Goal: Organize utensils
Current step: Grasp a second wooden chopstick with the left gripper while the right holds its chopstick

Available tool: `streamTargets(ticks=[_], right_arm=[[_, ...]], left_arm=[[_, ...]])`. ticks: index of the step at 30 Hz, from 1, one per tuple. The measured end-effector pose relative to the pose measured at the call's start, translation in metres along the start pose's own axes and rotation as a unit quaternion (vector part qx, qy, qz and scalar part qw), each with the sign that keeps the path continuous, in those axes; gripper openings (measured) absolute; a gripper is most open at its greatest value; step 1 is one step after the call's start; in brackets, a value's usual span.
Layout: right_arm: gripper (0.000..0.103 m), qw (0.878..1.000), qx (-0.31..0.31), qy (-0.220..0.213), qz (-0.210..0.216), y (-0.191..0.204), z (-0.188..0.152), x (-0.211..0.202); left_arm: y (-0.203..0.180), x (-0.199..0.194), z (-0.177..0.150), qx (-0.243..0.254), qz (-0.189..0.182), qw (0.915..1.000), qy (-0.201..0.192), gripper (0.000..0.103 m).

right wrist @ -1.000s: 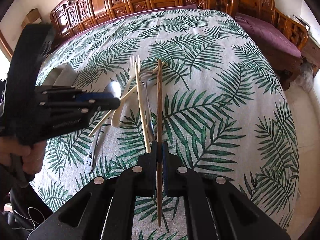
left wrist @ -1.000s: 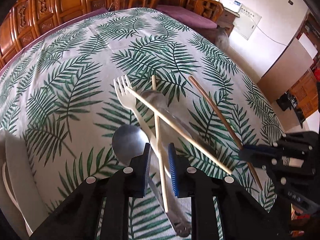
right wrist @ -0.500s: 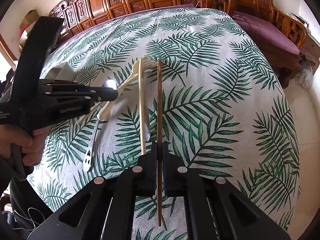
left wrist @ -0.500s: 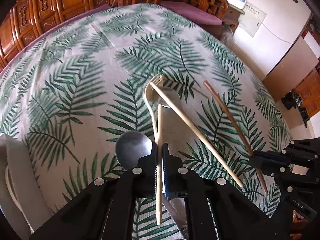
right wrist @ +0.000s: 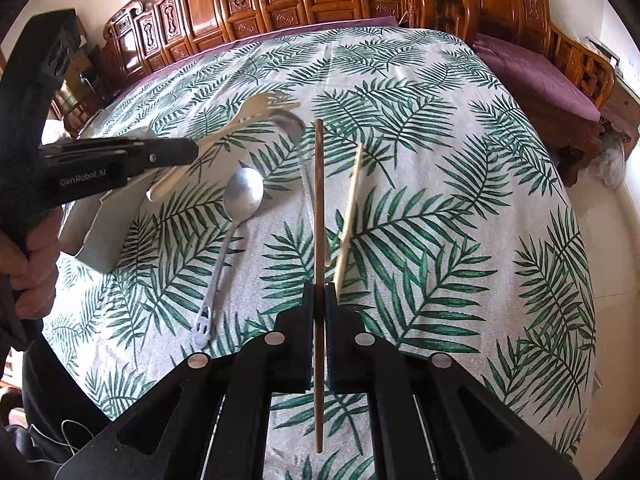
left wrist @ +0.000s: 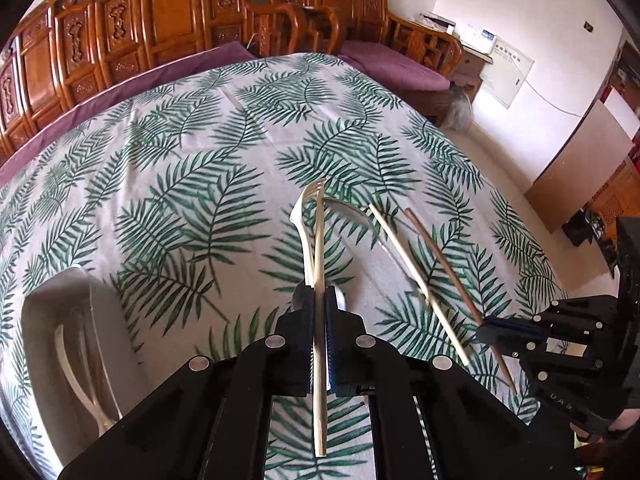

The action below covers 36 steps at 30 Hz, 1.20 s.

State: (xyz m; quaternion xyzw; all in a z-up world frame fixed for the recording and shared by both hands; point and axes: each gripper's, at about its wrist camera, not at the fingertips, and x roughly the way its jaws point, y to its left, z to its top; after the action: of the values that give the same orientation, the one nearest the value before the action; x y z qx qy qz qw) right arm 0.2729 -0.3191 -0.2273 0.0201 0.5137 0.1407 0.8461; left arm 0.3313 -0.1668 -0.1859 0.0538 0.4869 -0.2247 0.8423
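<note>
My left gripper (left wrist: 319,300) is shut on a pale chopstick (left wrist: 319,248) and a white plastic fork (left wrist: 305,232), both lifted off the leaf-print cloth. My right gripper (right wrist: 319,300) is shut on a dark brown chopstick (right wrist: 319,200), held above the table. A second pale chopstick (right wrist: 349,210) lies on the cloth just right of it, also in the left wrist view (left wrist: 416,280). A metal spoon (right wrist: 240,204) and a metal ladle (right wrist: 292,124) lie on the cloth. The left gripper shows in the right wrist view (right wrist: 192,150), the right gripper in the left wrist view (left wrist: 486,330).
A grey utensil tray (left wrist: 64,320) with a white utensil in it stands at the table's left side, also in the right wrist view (right wrist: 104,232). Carved wooden benches with purple cushions (left wrist: 392,66) ring the far side. The table edge drops to the floor on the right.
My left gripper closed on the pale chopstick and white fork and raised them off the cloth, uncovering the ladle. The other pale chopstick shifted toward the brown one. My right gripper kept its hold.
</note>
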Motion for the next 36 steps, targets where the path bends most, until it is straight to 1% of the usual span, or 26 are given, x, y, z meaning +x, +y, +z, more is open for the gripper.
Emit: streamTargets(ticks=[7,9,12,16,22,28,31,32,33,36], right_arm=[[0.006,1.0,-0.007,0.002,0.001,0.011,-0.002,-0.001],[0.006,1.0,-0.007,0.004,0.001,0.012,-0.002,0.001],[0.006,1.0,-0.007,0.007,0.002,0.013,-0.003,0.002],[0.006,1.0,-0.008,0.007,0.003,0.013,-0.004,0.002],[0.006,1.0,-0.007,0.008,0.004,0.012,-0.005,0.004],[0.006,1.0,-0.006,0.008,0.005,0.01,-0.006,0.004],[0.006,1.0,-0.005,0.01,0.005,0.009,-0.007,0.005],[0.006,1.0,-0.004,0.01,0.005,0.009,-0.008,0.005],[0.006,1.0,-0.004,0.011,0.005,0.008,-0.009,0.006],[0.006,1.0,-0.003,0.012,0.005,0.006,-0.009,0.007]], left_arm=[[0.01,0.017,-0.028,-0.006,0.014,0.9991,0.038,0.004],[0.012,0.02,-0.035,-0.008,0.018,0.9988,0.044,0.004],[0.017,0.025,-0.04,-0.011,0.024,0.9983,0.052,0.004],[0.023,0.032,-0.044,-0.01,0.046,0.9968,0.064,0.005],[0.03,0.034,-0.046,-0.011,0.061,0.9958,0.068,0.005],[0.03,0.034,-0.044,-0.001,0.082,0.9945,0.066,0.006],[0.032,0.03,-0.042,-0.002,0.085,0.9948,0.056,0.016],[0.032,0.028,-0.041,-0.001,0.085,0.9951,0.051,0.022],[0.032,0.026,-0.041,0.0,0.085,0.9953,0.047,0.024],[0.034,0.023,-0.038,-0.003,0.073,0.9965,0.039,0.024]])
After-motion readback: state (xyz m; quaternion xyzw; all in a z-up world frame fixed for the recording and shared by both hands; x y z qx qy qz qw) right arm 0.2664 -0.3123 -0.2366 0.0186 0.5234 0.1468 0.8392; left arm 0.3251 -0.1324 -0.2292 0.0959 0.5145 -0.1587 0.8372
